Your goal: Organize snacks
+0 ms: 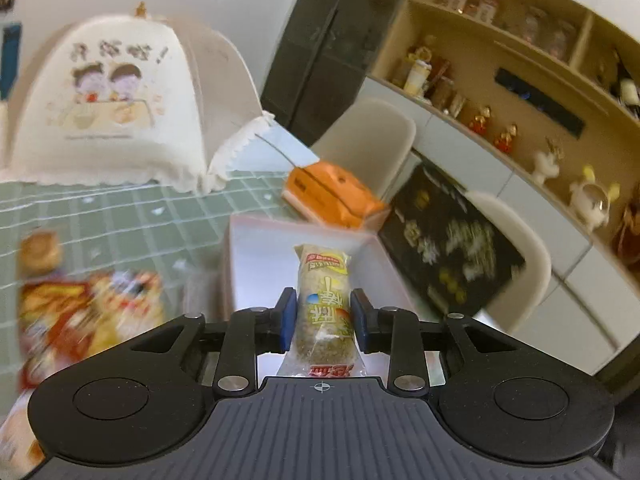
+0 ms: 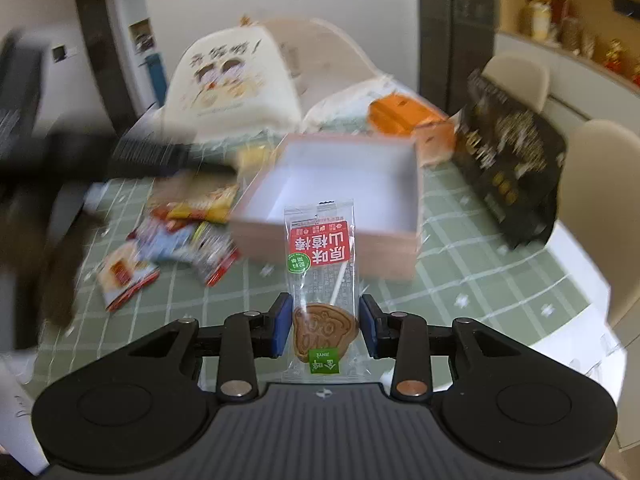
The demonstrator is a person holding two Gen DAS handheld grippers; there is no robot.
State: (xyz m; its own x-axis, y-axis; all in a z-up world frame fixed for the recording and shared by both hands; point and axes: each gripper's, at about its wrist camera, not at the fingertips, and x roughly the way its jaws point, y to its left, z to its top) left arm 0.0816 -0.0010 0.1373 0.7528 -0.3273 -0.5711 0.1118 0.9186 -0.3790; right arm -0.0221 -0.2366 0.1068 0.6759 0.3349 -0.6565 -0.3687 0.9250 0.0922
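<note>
My left gripper [image 1: 323,320] is shut on a wrapped grain snack bar [image 1: 323,292] and holds it over the near edge of the open pink box [image 1: 256,240]. My right gripper [image 2: 325,326] is shut on a wrapped lollipop [image 2: 322,276] with a red label, held above the table in front of the same pink box [image 2: 320,232], whose white inside looks bare. Loose snack packets [image 2: 180,240] lie left of the box; they show blurred in the left wrist view [image 1: 88,304]. The left arm appears as a dark blur [image 2: 100,160] at the left of the right wrist view.
A green checked tablecloth [image 2: 460,272] covers the table. A white food cover tent [image 1: 104,100] stands at the back. An orange tissue pack [image 1: 332,192] and a black bag [image 2: 512,160] sit right of the box. Beige chairs [image 1: 372,136] and shelving [image 1: 520,80] stand at the right.
</note>
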